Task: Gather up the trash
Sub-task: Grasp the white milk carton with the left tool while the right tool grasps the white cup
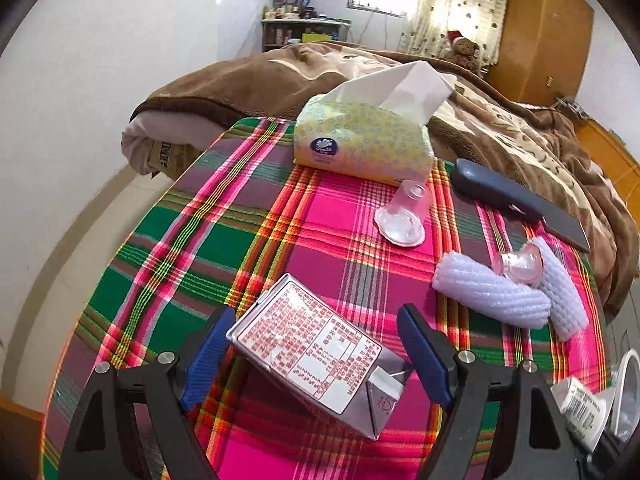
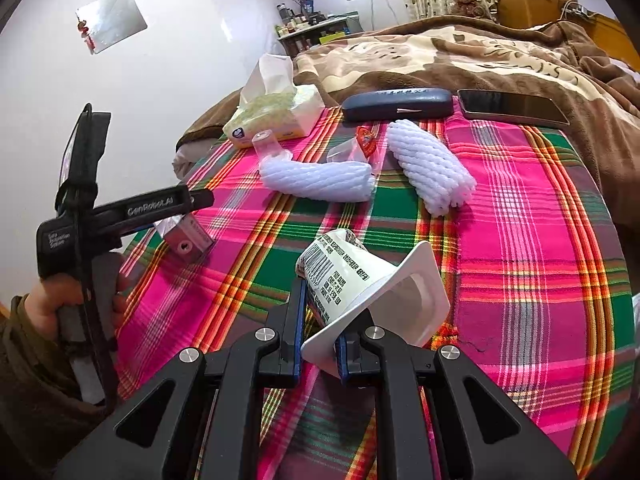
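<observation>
A silver drink carton [image 1: 312, 352] with red print lies flat on the plaid cloth [image 1: 200, 240]. My left gripper [image 1: 316, 354] is open, with its blue pads on either side of the carton and not squeezing it. The right wrist view shows that gripper [image 2: 196, 200] from the side, over the carton [image 2: 186, 240]. My right gripper [image 2: 320, 320] is shut on the rim of a white yogurt cup [image 2: 352, 280], held tilted above the cloth. The same cup [image 1: 580, 404] shows at the lower right of the left wrist view.
Two white foam nets [image 2: 320, 180] [image 2: 428, 168], a clear cup [image 1: 404, 216] and a jelly cup [image 2: 364, 140] lie mid-cloth. Behind are a tissue pack [image 1: 360, 140], a glasses case [image 2: 396, 104] and a phone [image 2: 512, 108]. A brown blanket [image 1: 520, 128] borders the far side.
</observation>
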`<state>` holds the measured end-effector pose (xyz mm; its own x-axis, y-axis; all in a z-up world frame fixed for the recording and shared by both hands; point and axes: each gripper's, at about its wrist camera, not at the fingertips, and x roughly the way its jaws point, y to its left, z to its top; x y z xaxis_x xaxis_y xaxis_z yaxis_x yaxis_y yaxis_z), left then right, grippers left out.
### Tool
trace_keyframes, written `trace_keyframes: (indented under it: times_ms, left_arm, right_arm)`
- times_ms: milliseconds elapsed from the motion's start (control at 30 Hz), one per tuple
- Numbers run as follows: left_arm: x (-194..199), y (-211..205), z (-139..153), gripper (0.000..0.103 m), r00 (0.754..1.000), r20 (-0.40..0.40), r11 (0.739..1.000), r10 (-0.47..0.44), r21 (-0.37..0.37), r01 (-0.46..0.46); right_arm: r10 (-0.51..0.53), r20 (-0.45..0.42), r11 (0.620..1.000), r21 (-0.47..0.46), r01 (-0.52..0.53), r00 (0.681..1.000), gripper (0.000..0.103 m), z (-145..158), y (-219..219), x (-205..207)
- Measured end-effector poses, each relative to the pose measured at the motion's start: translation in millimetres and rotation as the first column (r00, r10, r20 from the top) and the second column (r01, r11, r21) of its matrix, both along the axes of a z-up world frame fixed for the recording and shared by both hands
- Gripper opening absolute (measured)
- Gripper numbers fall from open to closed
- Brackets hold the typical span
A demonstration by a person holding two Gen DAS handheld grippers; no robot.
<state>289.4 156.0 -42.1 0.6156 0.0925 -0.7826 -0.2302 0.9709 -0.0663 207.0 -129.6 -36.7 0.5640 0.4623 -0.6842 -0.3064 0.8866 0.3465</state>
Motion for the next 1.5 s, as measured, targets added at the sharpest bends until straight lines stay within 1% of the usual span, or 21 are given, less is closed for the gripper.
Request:
trace_keyframes:
  times_ms: [133, 167, 267, 333, 400, 533, 567, 600, 633, 667, 700, 733, 867, 933, 1033, 1100, 1267, 1333, 1433, 1500]
  left_arm:
    - [-6.6, -9.3, 3.4, 0.083, 0.998, -0.020, 0.997, -0.064, 0.051, 0.065]
    - [-7.1, -8.9, 3.4, 0.083, 0.997, -0.028, 0.996, -0.073, 0.051, 0.075]
    - [-7.6, -1.6, 3.4, 0.083, 0.996, -0.047, 0.997, -0.070, 0.031, 0.071]
    - [-7.4, 6.3, 1.5, 0.083, 0.998, -0.048, 0.999, -0.048, -0.028, 0.046]
    - [-8.9, 8.9, -0.1, 0.082, 0.999, -0.038, 0.998, -0.034, -0.059, 0.032]
    - [-12.7, 6.4, 0.2, 0.082, 1.000, -0.016, 0.998, -0.024, -0.062, 0.023]
    - [-13.2, 5.9, 0.6, 0.068, 1.000, -0.013, 0.997, -0.028, -0.065, 0.028]
    - [-13.6, 6.4, 0.6, 0.063, 0.999, -0.012, 0.996, -0.030, -0.081, 0.029]
    - [-15.3, 7.7, 0.9, 0.061, 1.000, -0.011, 0.995, -0.023, -0.100, 0.021]
    - [-16.7, 6.6, 1.9, 0.059, 1.000, -0.008, 0.994, -0.027, -0.103, 0.026]
    - [-18.1, 2.8, 2.4, 0.058, 0.999, -0.003, 0.996, -0.038, -0.084, 0.038]
    - [-18.8, 1.4, 1.7, 0.058, 0.999, -0.004, 0.996, -0.041, -0.081, 0.040]
    - [-23.8, -5.2, 1.0, 0.058, 0.998, -0.002, 0.995, -0.057, -0.086, 0.056]
    - [-26.3, -10.1, 1.0, 0.054, 0.997, -0.003, 0.993, -0.079, -0.092, 0.078]
    - [-29.5, -16.7, 0.9, 0.054, 0.996, -0.001, 0.993, -0.093, -0.078, 0.093]
    - [-33.9, -21.1, 2.2, 0.049, 0.994, 0.005, 0.990, -0.108, -0.092, 0.108]
    - [-44.0, -35.9, 6.5, 0.044, 0.989, 0.013, 0.986, -0.147, -0.078, 0.148]
    - [-48.9, -41.4, 9.7, 0.037, 0.986, 0.023, 0.983, -0.166, -0.082, 0.167]
    - [-54.0, -53.0, 9.9, 0.037, 0.981, 0.018, 0.979, -0.193, -0.066, 0.194]
    - [-58.7, -57.4, 9.0, 0.037, 0.981, 0.013, 0.979, -0.193, -0.059, 0.193]
  right_arm:
    - [-0.007, -0.001, 1.000, 0.004, 0.007, 1.000, 0.013, -0.2, -1.1, -0.4]
    - [-0.008, 0.001, 1.000, 0.004, 0.008, 1.000, 0.013, 0.0, -1.3, -0.8]
    - [-0.013, 0.000, 1.000, 0.004, 0.013, 1.000, 0.013, 0.0, -1.1, -0.7]
    - [-0.014, 0.000, 1.000, 0.006, 0.014, 1.000, 0.013, 0.0, -1.0, -1.0]
    - [-0.013, 0.001, 1.000, 0.005, 0.013, 1.000, 0.013, 0.2, -1.0, -1.3]
    - [-0.020, 0.005, 1.000, 0.006, 0.020, 1.000, 0.013, 1.1, -1.7, -2.2]
    - [-0.020, 0.005, 1.000, 0.007, 0.020, 1.000, 0.013, 1.4, -2.1, -2.4]
    - [-0.021, 0.006, 1.000, 0.007, 0.020, 1.000, 0.013, 1.6, -2.3, -2.7]
    - [-0.024, 0.007, 1.000, 0.006, 0.024, 1.000, 0.013, 1.8, -2.6, -2.8]
    - [-0.026, 0.007, 1.000, 0.006, 0.026, 1.000, 0.013, 1.7, -3.2, -3.2]
    - [-0.028, 0.005, 1.000, 0.009, 0.028, 1.000, 0.013, 1.4, -3.5, -3.0]
    - [-0.029, 0.006, 1.000, 0.010, 0.029, 1.000, 0.013, 1.7, -3.9, -3.3]
    - [-0.031, 0.014, 1.000, 0.004, 0.031, 0.999, 0.013, 3.4, -4.0, -5.6]
    - [-0.036, 0.021, 0.999, 0.001, 0.036, 0.999, 0.013, 4.9, -5.3, -6.7]
    - [-0.048, 0.032, 0.999, 0.004, 0.048, 0.998, 0.013, 7.4, -8.1, -8.9]
    - [-0.057, 0.037, 0.998, 0.005, 0.057, 0.998, 0.013, 9.3, -11.0, -10.7]
    - [-0.081, 0.050, 0.997, 0.016, 0.080, 0.995, 0.013, 14.9, -19.0, -15.0]
    - [-0.092, 0.056, 0.996, 0.019, 0.091, 0.994, 0.013, 17.2, -23.0, -17.7]
    - [-0.101, 0.062, 0.995, 0.027, 0.100, 0.993, 0.013, 19.6, -28.3, -22.1]
    - [-0.103, 0.067, 0.995, 0.024, 0.102, 0.992, 0.013, 20.3, -29.7, -25.2]
